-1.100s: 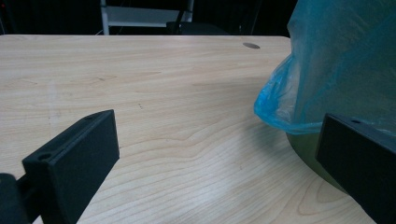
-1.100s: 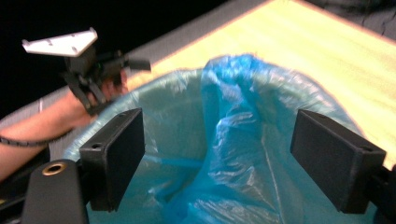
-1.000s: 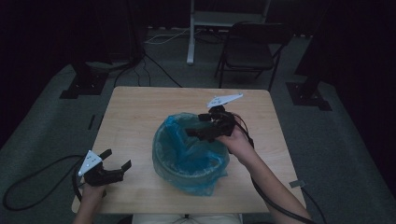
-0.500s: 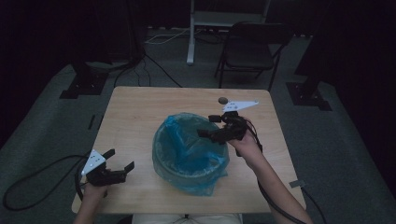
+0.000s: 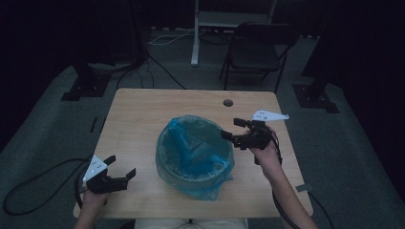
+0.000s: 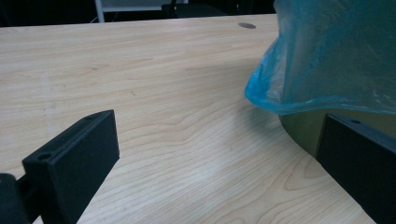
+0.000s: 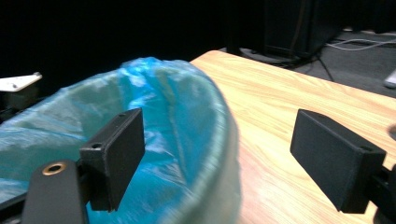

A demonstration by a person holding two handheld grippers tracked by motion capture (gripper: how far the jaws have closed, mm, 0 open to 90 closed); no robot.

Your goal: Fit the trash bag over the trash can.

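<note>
The bin (image 5: 195, 155) with its blue bag (image 5: 191, 143) sits near the middle of the table (image 5: 143, 114), the bag's edge folded over the rim. Your right gripper (image 5: 237, 135) hangs just beside the bin's right rim, its 2 jaws spread wide and empty. Your left gripper (image 5: 119, 168) rests well apart from the bin, toward the table's near left corner, jaws also wide with nothing between them.

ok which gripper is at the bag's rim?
The right gripper, open beside the blue bag's rim; the left gripper sits apart near the table corner.
</note>
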